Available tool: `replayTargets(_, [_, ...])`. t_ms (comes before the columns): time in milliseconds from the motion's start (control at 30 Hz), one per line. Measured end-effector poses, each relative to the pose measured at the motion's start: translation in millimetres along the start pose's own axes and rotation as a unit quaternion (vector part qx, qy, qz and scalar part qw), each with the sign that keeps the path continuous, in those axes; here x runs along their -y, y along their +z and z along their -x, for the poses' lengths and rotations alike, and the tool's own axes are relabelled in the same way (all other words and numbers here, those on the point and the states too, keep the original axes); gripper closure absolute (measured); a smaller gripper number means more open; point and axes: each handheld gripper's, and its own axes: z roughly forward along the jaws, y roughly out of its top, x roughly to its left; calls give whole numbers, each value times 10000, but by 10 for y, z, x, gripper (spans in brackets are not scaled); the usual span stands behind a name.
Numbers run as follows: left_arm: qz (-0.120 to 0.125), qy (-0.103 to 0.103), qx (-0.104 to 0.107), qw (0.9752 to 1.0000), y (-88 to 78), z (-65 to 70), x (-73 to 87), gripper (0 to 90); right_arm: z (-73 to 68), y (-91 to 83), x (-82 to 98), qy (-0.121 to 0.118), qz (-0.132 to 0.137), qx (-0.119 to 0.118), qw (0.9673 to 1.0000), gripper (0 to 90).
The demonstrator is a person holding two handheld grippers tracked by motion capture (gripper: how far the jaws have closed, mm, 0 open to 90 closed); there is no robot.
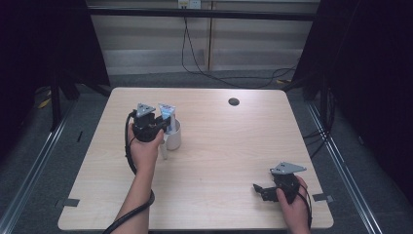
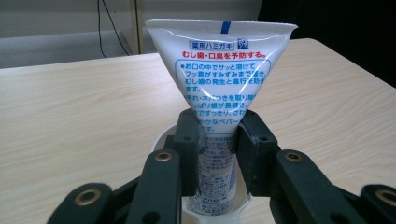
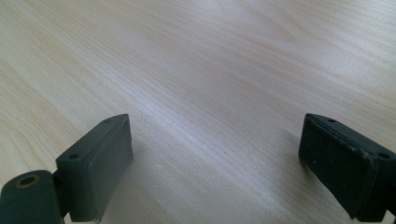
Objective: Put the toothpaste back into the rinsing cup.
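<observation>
A white toothpaste tube [image 2: 219, 79] with blue and red print stands upright, its lower end inside a white cup [image 2: 236, 207]. My left gripper [image 2: 215, 154] is shut on the tube's lower body, both pads pressing its sides just above the cup's rim. From above, the left gripper [image 1: 157, 127] sits at the table's left middle beside the cup [image 1: 174, 139], with the tube [image 1: 166, 113] sticking up out of it. My right gripper [image 1: 258, 189] rests low near the table's front right, open. Its jaws [image 3: 212, 163] stand wide apart over bare wood with nothing between them.
The light wooden table [image 1: 219, 146] has a dark round cable hole [image 1: 234, 101] near its far edge. Black cables run over the floor behind the table. Dark frame posts stand at both sides.
</observation>
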Motion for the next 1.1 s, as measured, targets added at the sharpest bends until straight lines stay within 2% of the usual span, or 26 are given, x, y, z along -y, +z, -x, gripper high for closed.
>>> replayTargets(1100, [-128,-84,-17,9999,58,27,206,704,0,0,0,3,0,1,10000,91])
